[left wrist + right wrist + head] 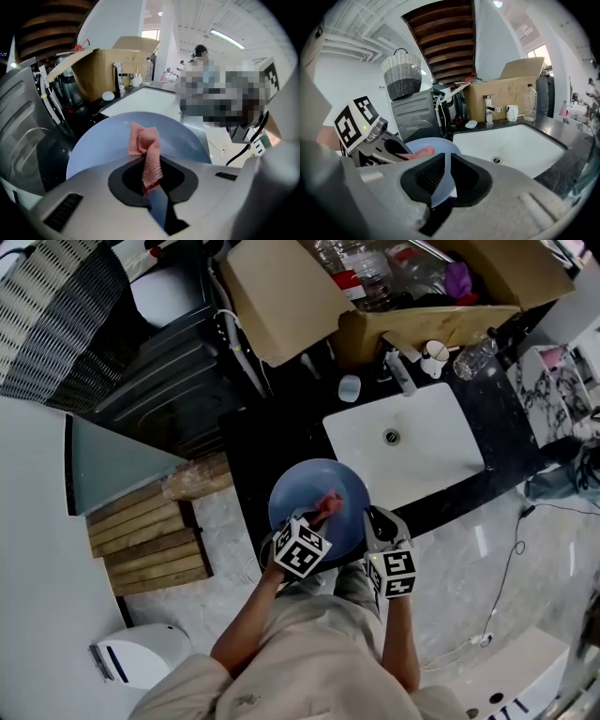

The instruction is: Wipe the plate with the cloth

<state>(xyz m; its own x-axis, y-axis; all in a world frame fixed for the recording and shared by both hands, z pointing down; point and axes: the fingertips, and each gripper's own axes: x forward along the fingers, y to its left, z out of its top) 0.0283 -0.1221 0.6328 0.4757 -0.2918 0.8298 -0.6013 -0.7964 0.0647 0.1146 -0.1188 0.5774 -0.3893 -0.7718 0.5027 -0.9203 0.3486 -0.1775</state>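
My left gripper (151, 180) is clamping the pink cloth (145, 143). The jaws are pinching its lower end, and the loose bunch is lying on the face of the blue plate (98, 145). My right gripper (444, 176) is biting the plate's near rim, jaws closed with the thin edge between them.

I'm holding the plate in front of me at the front edge of the dark counter (253, 442), just beside the white sink (450, 451). I can't tell whether its far side is resting on the counter.

I'm reading this as the wiping stroke itself, with the cloth sitting a little right of the plate's middle. The next move calls for sweeping the bunch across the face and round toward the rim while the right gripper braces. The cloth is floppy and held by one end, so I'm expecting to press it flat to get any rub.

Room is good on the far and left sides of the plate. The tight spot is the right-hand rim, where my two grippers are near each other. The faucet (401, 371), the clear bottle (473, 357) and the cardboard box (281, 296) are standing well apart at the back. Part of the plate is hanging past the counter edge over the floor, so a slipped grip looks costly.
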